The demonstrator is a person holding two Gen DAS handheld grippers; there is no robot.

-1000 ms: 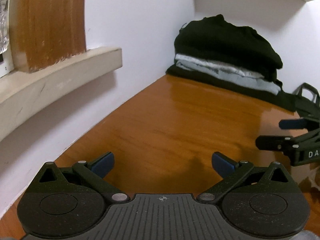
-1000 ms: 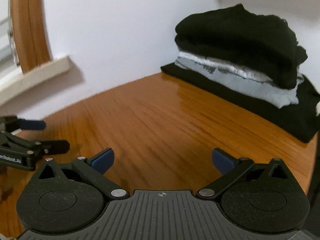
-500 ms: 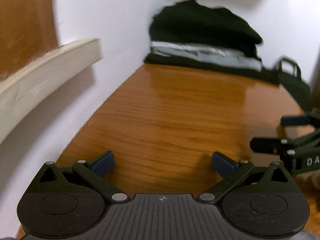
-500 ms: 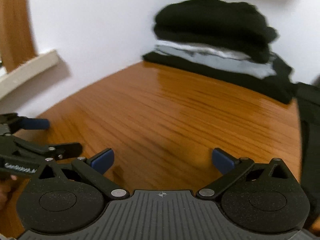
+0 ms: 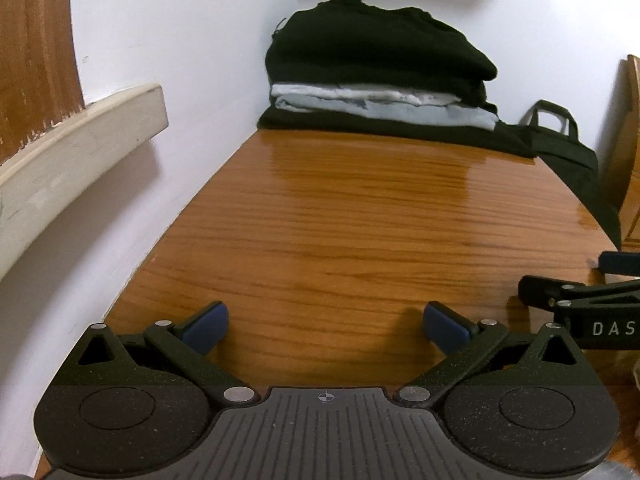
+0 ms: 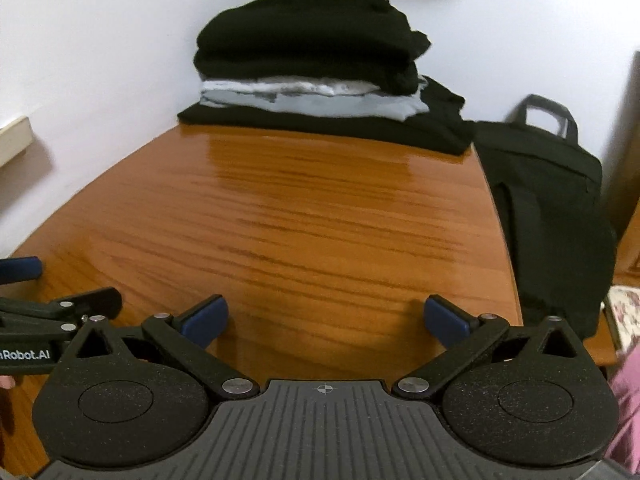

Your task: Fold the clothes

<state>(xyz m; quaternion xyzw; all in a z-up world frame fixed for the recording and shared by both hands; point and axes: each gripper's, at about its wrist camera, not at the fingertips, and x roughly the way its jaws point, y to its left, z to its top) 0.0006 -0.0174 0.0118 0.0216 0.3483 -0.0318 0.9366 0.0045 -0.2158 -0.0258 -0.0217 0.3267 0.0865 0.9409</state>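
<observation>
A stack of folded clothes point(image 5: 376, 76) point(image 6: 308, 64) sits at the far end of the wooden table point(image 5: 360, 220) point(image 6: 300, 220), against the wall corner: black garments on top, a light grey one in the middle, a black one at the bottom. My left gripper point(image 5: 326, 328) stands open over the near table, nothing between its blue pads. My right gripper point(image 6: 326, 320) is open too and holds nothing. Each gripper shows at the edge of the other's view, the right gripper point(image 5: 584, 292) and the left gripper point(image 6: 48, 296).
A black bag point(image 6: 548, 200) point(image 5: 572, 160) with grey handles hangs off the table's right edge. A white wall and a pale ledge point(image 5: 80, 148) run along the left side. Pink fabric point(image 6: 628, 392) shows at the near right.
Both cameras have swung, so the clothes stack now sits nearer the centre of each view and the black bag shows more fully. Both grippers stay open.
</observation>
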